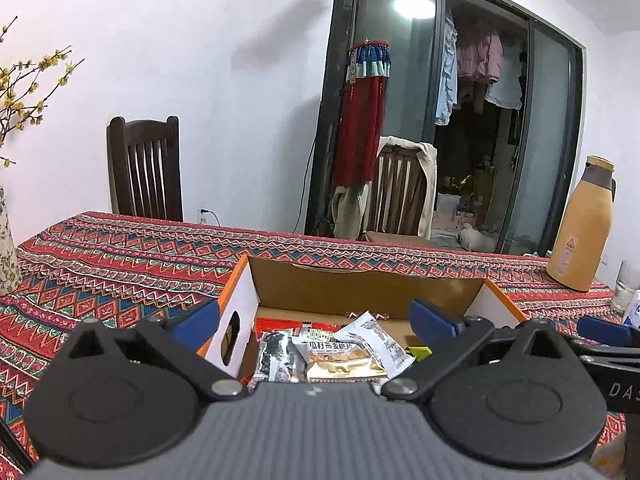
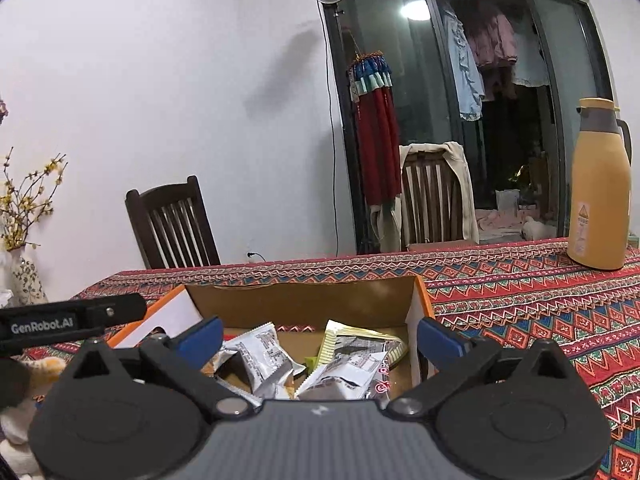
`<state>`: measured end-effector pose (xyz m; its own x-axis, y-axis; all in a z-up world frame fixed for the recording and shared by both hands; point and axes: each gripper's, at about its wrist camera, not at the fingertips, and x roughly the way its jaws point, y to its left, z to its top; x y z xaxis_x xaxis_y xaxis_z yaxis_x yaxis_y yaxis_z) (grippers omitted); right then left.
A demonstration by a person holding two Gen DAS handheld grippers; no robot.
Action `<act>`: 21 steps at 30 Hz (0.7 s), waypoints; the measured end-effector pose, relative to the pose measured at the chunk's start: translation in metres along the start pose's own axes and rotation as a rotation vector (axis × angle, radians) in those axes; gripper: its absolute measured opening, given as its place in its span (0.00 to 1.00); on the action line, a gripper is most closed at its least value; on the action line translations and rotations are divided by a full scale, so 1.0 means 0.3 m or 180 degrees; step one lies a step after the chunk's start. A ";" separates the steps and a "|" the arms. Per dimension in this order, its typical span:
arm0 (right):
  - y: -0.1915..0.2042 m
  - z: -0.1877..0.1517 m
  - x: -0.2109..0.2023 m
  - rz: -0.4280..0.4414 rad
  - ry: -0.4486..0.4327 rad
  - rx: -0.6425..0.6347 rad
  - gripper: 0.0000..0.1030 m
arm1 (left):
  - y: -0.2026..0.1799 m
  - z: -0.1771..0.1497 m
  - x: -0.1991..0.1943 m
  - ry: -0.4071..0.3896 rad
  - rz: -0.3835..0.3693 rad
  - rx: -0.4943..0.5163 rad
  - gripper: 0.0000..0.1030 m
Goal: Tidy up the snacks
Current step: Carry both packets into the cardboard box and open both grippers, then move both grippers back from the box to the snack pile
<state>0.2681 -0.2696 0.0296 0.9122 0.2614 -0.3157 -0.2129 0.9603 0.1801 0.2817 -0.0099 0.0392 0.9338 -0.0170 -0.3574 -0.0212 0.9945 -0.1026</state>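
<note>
snacks (image 1: 352,354) lie heaped in the box (image 1: 360,284) on the patterned cloth (image 1: 120,264). left gripper (image 1: 316,320) hangs over them, jaws wide and empty. right gripper (image 2: 320,336) likewise gapes, with the flask (image 2: 598,188) far right.

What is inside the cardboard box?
Loose snack packets lie piled in the box: silver-white ones, a yellow-striped one and red wrappers. Gripper bodies hide the near part and whatever lies underneath.

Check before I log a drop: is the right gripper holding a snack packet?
No, the right gripper is open, and nothing is pinched above the cardboard box.
</note>
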 end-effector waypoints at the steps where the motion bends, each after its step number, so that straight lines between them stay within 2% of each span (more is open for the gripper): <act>1: 0.003 0.001 -0.003 0.0001 -0.0005 -0.0006 1.00 | -0.002 -0.001 -0.002 0.0001 0.0005 0.0003 1.00; 8: 0.002 0.009 -0.017 -0.0021 -0.0038 -0.0014 1.00 | -0.009 0.016 -0.031 -0.0095 0.0023 0.0008 1.00; 14: 0.002 0.060 -0.080 -0.0021 -0.0247 -0.0089 1.00 | -0.026 0.067 -0.119 -0.0269 0.0030 0.0057 1.00; 21: 0.037 0.078 -0.142 -0.0043 -0.0295 -0.0201 1.00 | -0.013 0.042 -0.173 -0.0176 0.0198 0.0090 1.00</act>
<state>0.2350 -0.2724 0.0667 0.9429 0.2411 -0.2297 -0.2193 0.9687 0.1164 0.2380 -0.0117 0.0699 0.9493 0.0500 -0.3103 -0.0705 0.9960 -0.0553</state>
